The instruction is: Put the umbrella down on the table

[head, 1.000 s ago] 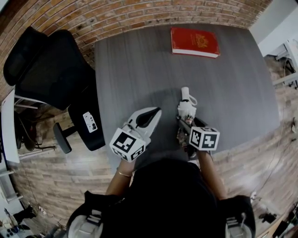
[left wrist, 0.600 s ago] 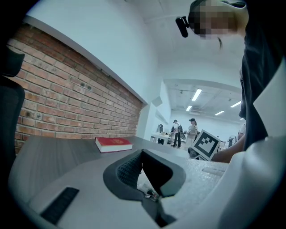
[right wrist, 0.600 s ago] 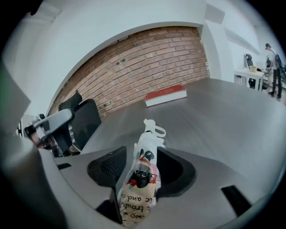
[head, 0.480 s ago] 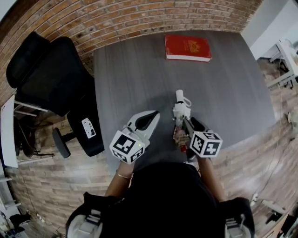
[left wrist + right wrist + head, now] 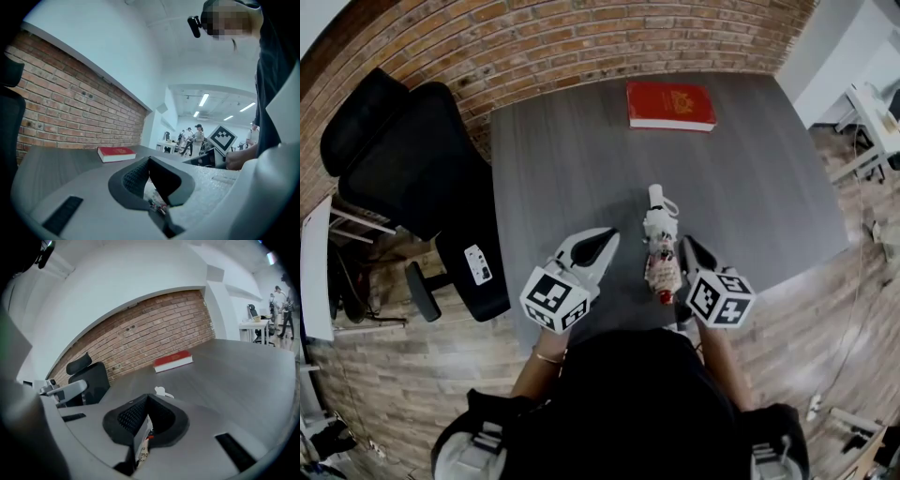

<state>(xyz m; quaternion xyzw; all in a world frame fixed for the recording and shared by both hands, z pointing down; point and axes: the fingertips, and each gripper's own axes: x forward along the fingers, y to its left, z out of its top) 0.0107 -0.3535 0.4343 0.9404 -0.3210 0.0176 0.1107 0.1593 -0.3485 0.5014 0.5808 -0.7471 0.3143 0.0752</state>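
Note:
The folded umbrella (image 5: 659, 251), white with a red pattern, lies flat on the grey table (image 5: 553, 159), its white handle (image 5: 655, 195) pointing toward the far side. My right gripper (image 5: 685, 246) hovers just right of it and above it, shut with nothing gripped. In the right gripper view the umbrella's fabric (image 5: 142, 446) shows below the closed jaws and its handle (image 5: 161, 392) pokes out beyond them. My left gripper (image 5: 609, 234) is to the umbrella's left, apart from it, shut and empty; its tips (image 5: 149, 160) meet.
A red book (image 5: 670, 105) lies at the table's far edge. A black office chair (image 5: 403, 159) stands left of the table against the brick wall (image 5: 581, 37). The table's near edge runs just under both grippers. People stand far off (image 5: 194, 138).
My right gripper has come off the umbrella, risen and closed its jaws. The umbrella stays lying where it was. The left gripper has shifted only a little.

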